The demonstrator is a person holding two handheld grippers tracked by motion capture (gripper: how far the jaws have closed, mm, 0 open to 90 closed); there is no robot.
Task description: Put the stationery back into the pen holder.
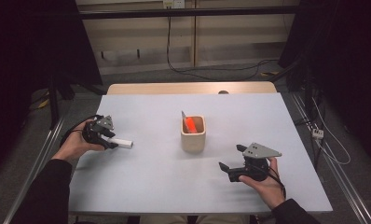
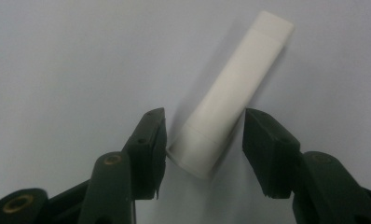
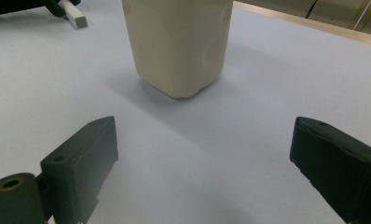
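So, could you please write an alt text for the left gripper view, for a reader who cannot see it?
A white rectangular stick lies slanted on a pale grey table, its near end between the two black jaws of the left gripper. The left jaw is at or almost at the stick's corner, while a gap remains at the right jaw.

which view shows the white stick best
The left gripper view: the white stick lies large on the table between the left tongs, one pad touching its near end. The high view shows it small; the right gripper view catches its far end.
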